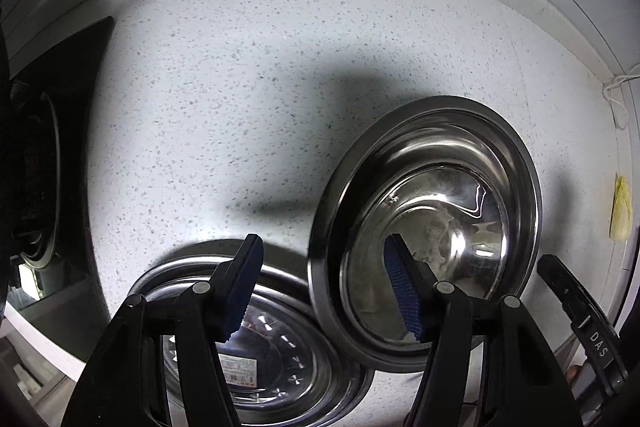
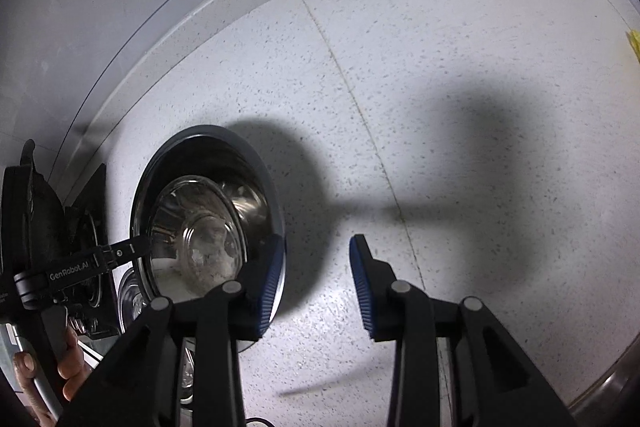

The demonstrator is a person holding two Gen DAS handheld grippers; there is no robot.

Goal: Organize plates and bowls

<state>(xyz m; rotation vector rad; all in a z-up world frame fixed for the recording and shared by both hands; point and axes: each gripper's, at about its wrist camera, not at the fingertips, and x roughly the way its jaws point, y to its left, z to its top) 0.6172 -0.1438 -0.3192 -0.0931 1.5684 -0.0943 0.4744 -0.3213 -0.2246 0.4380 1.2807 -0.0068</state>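
A wide-rimmed steel bowl (image 1: 432,211) sits tilted on the speckled counter, its near edge resting over the rim of a second steel bowl (image 1: 272,359) that has a label stuck inside. My left gripper (image 1: 324,247) points straight down and is open, with the tilted bowl's left rim between its fingers and neither pad on it. In the right wrist view the same tilted bowl (image 2: 208,219) lies left of my right gripper (image 2: 318,247). That gripper is open over bare counter, its left finger (image 2: 272,283) in front of the bowl's rim.
A black hob (image 1: 52,167) lies at the counter's left end. A yellow scrap (image 1: 620,211) and a white cord (image 1: 616,99) lie by the right wall. A raised backsplash runs along the back. A person's hand (image 2: 68,367) holds the left gripper's handle.
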